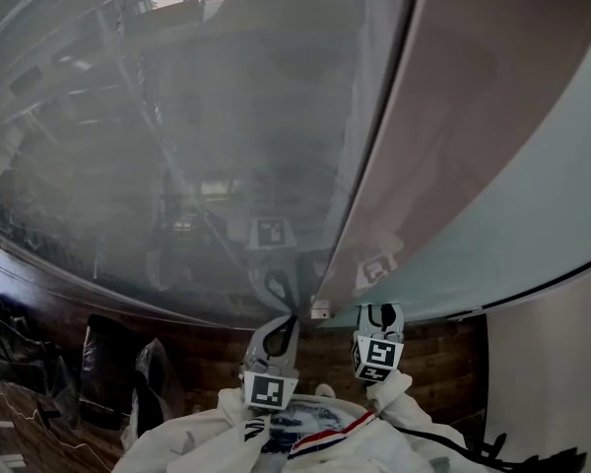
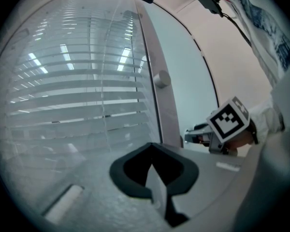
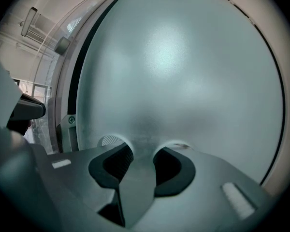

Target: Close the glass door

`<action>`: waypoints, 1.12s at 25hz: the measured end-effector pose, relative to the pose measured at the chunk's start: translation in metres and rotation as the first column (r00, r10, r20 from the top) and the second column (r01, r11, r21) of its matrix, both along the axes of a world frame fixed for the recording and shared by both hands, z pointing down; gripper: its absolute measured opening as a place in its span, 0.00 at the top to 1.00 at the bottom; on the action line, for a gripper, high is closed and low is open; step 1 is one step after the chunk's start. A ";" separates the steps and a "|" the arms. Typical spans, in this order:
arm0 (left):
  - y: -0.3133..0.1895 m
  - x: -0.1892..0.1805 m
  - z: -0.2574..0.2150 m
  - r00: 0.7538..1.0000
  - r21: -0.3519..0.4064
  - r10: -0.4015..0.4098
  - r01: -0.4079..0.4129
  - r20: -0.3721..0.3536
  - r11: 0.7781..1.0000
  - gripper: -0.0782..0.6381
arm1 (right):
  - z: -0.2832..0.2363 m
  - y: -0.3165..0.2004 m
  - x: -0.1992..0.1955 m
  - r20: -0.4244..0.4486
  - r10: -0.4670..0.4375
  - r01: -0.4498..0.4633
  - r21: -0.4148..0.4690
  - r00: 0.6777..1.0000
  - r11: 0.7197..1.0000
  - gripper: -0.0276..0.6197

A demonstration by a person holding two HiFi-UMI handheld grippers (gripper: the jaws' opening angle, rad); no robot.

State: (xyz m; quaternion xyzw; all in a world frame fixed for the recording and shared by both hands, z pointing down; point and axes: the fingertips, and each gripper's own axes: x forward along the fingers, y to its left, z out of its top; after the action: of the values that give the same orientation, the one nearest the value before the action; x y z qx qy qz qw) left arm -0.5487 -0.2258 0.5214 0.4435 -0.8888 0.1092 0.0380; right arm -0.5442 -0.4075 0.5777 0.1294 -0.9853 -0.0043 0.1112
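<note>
The glass door (image 1: 177, 146) fills the left and middle of the head view, its clear pane showing reflections of blinds. Its pale frame (image 1: 374, 166) runs down to a small white fitting (image 1: 320, 311). A round knob (image 2: 160, 79) sits on that frame in the left gripper view. My left gripper (image 1: 290, 318) is shut, empty, with its tips at the pane close to the frame's foot. My right gripper (image 1: 379, 310) stands open with nothing between its fingers, tips close to the frosted panel (image 3: 183, 71) right of the frame. The right gripper (image 2: 194, 135) also shows in the left gripper view.
Black bags (image 1: 108, 372) lie on the dark wood floor (image 1: 207, 353) beyond the pane at lower left. A white wall (image 1: 552, 363) stands at lower right. White sleeves (image 1: 325, 441) and a black cable (image 1: 473, 446) cross the bottom edge.
</note>
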 end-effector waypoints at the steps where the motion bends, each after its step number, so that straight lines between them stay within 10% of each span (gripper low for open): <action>1: 0.000 0.000 0.000 1.000 0.001 0.000 0.000 0.000 1.000 0.89 | -0.001 0.000 -0.002 0.001 0.001 -0.001 0.000 1.000 1.000 0.76; 28: 0.001 -0.001 0.001 1.000 -0.003 -0.015 0.015 -0.001 1.000 0.89 | -0.003 -0.001 -0.009 0.011 0.004 -0.004 0.013 1.000 1.000 0.76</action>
State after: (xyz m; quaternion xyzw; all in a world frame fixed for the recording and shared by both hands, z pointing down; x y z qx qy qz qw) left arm -0.5501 -0.2247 0.5223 0.4367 -0.8920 0.1099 0.0400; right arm -0.5532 -0.4082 0.5750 0.1323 -0.9856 -0.0099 0.1049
